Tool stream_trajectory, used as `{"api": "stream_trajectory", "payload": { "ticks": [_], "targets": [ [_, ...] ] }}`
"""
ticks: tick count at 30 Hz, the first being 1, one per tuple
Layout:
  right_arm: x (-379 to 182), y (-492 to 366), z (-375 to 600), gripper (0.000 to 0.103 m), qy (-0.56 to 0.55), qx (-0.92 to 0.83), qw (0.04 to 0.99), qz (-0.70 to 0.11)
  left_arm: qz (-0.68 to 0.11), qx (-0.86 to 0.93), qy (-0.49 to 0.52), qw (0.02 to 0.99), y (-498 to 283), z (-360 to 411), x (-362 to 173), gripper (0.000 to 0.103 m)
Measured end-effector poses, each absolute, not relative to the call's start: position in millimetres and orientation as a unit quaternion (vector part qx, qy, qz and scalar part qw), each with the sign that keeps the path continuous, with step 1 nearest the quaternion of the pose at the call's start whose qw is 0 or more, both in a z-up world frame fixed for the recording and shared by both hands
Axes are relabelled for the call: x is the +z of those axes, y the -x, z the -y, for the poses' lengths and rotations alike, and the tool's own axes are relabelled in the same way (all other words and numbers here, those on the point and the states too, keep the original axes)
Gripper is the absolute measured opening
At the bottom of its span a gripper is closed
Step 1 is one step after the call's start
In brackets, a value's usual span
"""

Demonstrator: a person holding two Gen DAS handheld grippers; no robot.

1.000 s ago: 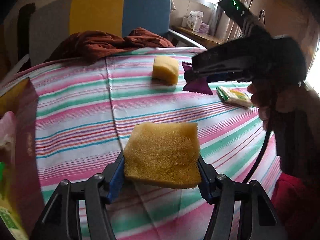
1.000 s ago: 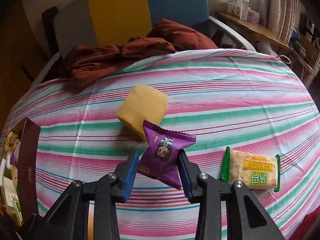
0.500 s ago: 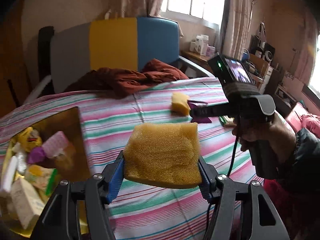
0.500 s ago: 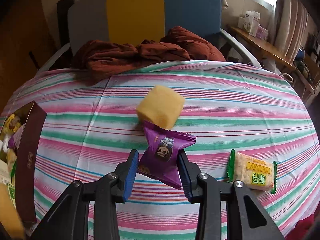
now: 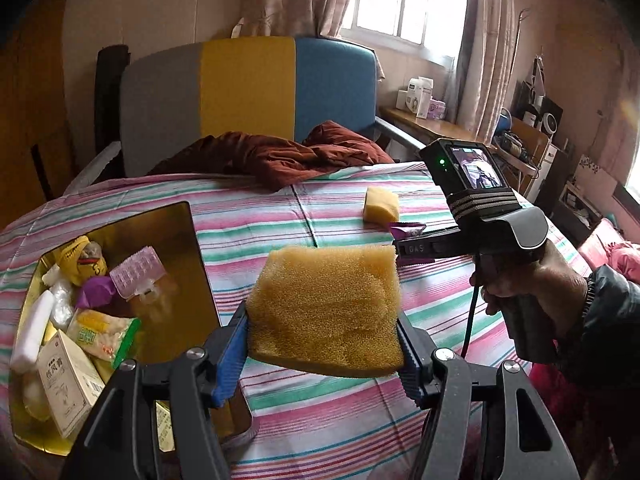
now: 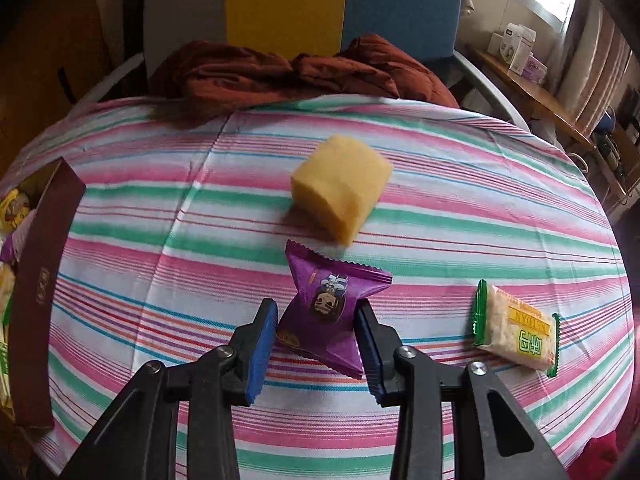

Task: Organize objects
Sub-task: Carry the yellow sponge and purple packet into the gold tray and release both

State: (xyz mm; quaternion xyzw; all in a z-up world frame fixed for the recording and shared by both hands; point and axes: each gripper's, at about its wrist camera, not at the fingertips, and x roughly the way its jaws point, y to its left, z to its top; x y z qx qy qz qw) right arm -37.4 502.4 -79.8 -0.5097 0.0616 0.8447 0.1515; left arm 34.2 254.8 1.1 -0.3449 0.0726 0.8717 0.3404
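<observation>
My left hand-held gripper [image 5: 324, 344] pinches a flat yellow sponge [image 5: 326, 308] between its blue pads, holding it in the air above the striped cloth [image 5: 280, 216] of the table. Just to its left sits an open box [image 5: 192, 240] with a shiny gold lining, filled with snack packets, a small white carton and a purple wrapper. My right hand-held gripper [image 6: 316, 340] is closed on a purple snack packet [image 6: 330, 304], its blue pads pressing both sides of the wrapper, low over the cloth. Just beyond that packet lies a yellow sponge block [image 6: 340, 188], resting on the cloth. To the right, apart from both, lies a cracker packet [image 6: 516, 328] with green ends. At the far edge of the table a rust-red cloth [image 6: 288, 72] is heaped.
</observation>
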Motion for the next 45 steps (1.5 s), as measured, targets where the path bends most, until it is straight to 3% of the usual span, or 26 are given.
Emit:
{"api": "stream_trajectory", "payload": {
  "ticks": [18, 28, 39, 45],
  "targets": [
    [-94.7, 39.9, -494.7, 0.034, 0.536, 0.829, 0.155, -0.037, -0.051, 0.873, 0.359, 0.326, -21.0, -231.1, -6.2, 0.065],
    [-67.6, 34.9, -497.7, 0.033, 0.496, 0.853, 0.154, -0.056, -0.039, 0.887, 0.350, 0.298, -9.8, -192.4, 6.5, 0.065],
    [-25.5, 23.0, -392.8, 0.033, 0.449, 0.891, 0.024, -0.066, 0.023, 0.915, 0.363, 0.174, 31.2, -70.3, 2.5, 0.065],
    [-17.6, 29.5, -322.8, 0.033, 0.441, 0.893, -0.057, -0.068, 0.051, 0.908, 0.382, 0.161, 44.7, -44.7, -8.6, 0.065]
  ]
}}
